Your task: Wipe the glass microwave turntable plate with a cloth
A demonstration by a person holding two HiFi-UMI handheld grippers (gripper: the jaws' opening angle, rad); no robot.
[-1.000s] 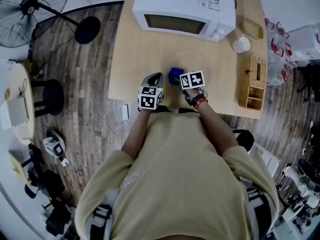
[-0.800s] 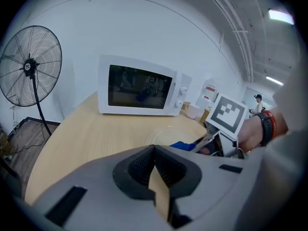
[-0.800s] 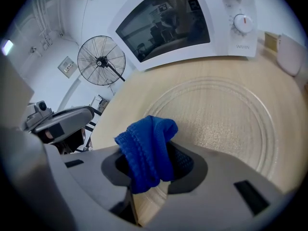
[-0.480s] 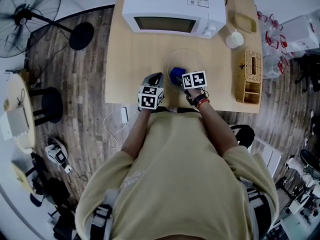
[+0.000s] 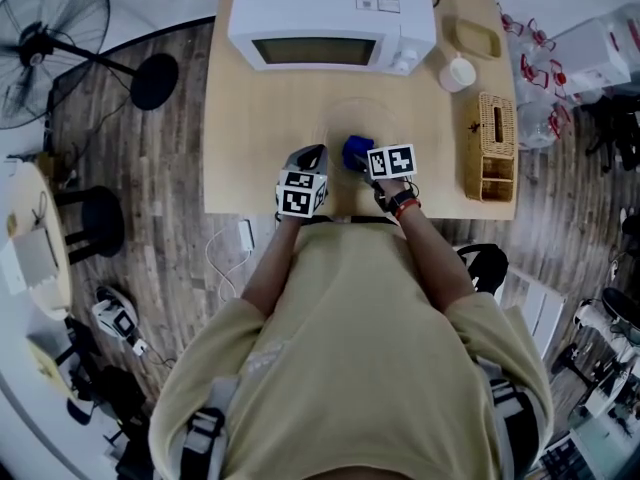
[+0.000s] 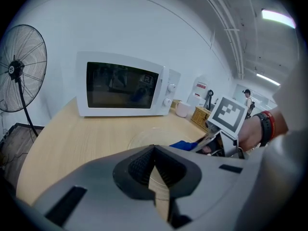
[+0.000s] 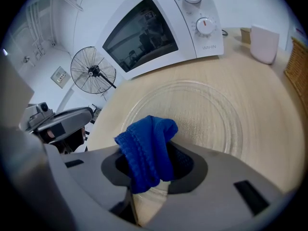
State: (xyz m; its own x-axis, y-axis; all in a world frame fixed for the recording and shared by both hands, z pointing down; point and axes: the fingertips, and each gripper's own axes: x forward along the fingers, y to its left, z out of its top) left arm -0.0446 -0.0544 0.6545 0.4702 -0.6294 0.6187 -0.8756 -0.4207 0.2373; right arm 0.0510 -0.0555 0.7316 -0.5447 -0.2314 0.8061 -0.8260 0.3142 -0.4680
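The clear glass turntable plate (image 5: 365, 126) lies flat on the wooden table (image 5: 250, 128) in front of the white microwave (image 5: 330, 18). My right gripper (image 5: 362, 158) is shut on a bunched blue cloth (image 5: 355, 152), which it holds over the plate's near part. In the right gripper view the cloth (image 7: 144, 148) sticks up between the jaws of the right gripper (image 7: 144, 170), with the plate (image 7: 207, 109) just beyond. My left gripper (image 5: 314, 156) is at the plate's near left rim. Its jaws (image 6: 154, 150) meet at the tips, and I cannot tell whether they pinch the rim.
A white mug (image 5: 458, 72) and a small tray (image 5: 475, 38) stand right of the microwave. A wicker box (image 5: 490, 148) sits by the table's right edge. A standing fan (image 5: 50, 38) is on the floor to the left. The table's near edge runs just under my grippers.
The head view has shifted, so the table sits further left in it. The right gripper and cloth have edged from the plate's left side toward its near middle. The left gripper keeps its place.
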